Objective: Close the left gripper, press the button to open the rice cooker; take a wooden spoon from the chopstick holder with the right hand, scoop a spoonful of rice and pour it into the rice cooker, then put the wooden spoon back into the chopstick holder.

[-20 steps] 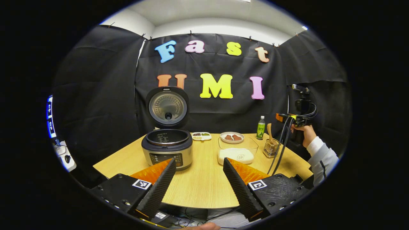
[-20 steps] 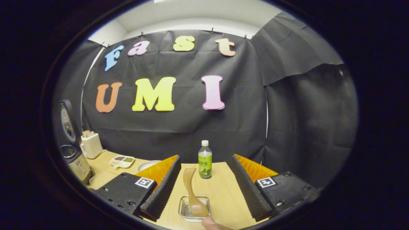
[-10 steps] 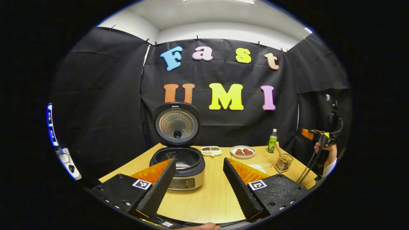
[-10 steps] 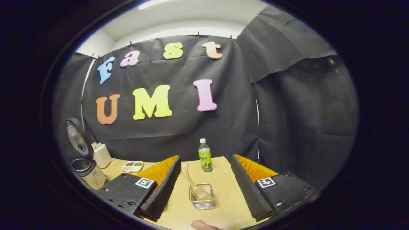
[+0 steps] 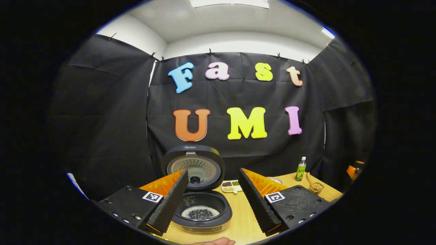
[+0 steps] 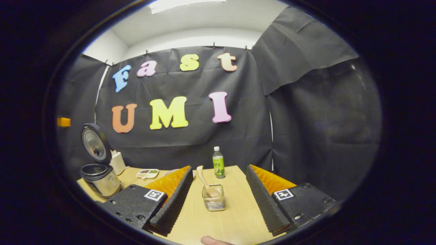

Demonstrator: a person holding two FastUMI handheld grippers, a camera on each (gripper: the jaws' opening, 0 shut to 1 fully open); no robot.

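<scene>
Both my claws are hanging wide open, gripping nothing.
My left claw (image 5: pixel 213 200) is facing the open rice cooker (image 5: pixel 201 212); my right claw (image 6: pixel 218 200) is facing the wooden spoon (image 6: pixel 206 183) in the chopstick holder (image 6: pixel 214 202).

One rice cooker (image 6: pixel 100 178), one green bottle (image 6: pixel 218 163), one divided snack dish (image 6: pixel 147 174). Beside the bottle: one chopstick holder (image 6: pixel 214 202) holding one wooden spoon (image 6: pixel 205 180).

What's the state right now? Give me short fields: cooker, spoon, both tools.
rice cooker: lid up, some rice in the pot
wooden spoon: standing tilted in the chopstick holder
left tool: open, above the cooker, holding nothing
right tool: open, holding nothing, holder between its fingers but farther off
table: green bottle behind the holder
</scene>
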